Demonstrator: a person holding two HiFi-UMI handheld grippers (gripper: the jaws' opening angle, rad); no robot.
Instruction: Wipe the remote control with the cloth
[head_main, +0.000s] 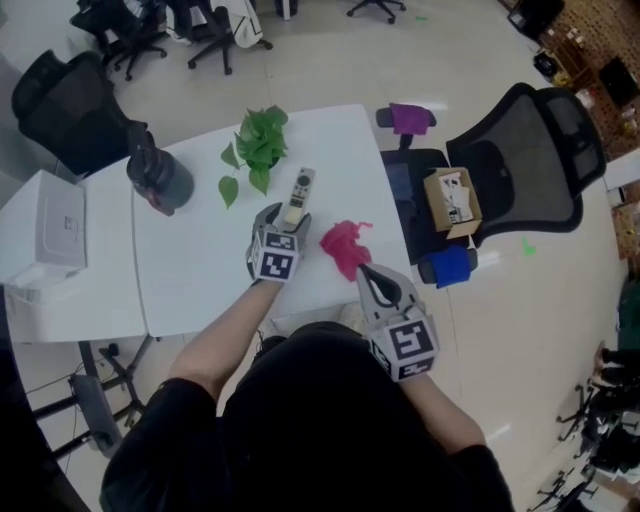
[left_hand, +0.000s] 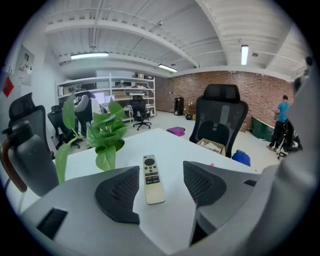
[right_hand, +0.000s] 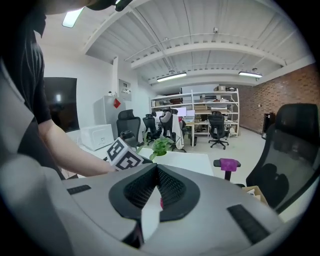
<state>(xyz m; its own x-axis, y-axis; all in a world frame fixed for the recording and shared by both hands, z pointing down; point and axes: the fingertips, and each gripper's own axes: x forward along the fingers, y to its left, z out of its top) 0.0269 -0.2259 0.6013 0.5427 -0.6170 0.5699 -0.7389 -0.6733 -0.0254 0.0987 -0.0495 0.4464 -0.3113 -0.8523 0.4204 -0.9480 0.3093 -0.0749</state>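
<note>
Left gripper (left_hand: 160, 186) fingers, released, flank the remote control (left_hand: 153, 179), presumably to steady it; right gripper (head_main: 366, 274) fingers clench the cloth (head_main: 345, 245) for wiping.

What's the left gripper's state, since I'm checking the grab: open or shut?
Open: left gripper jaws apart, remote lying between them, not pinched.
</note>
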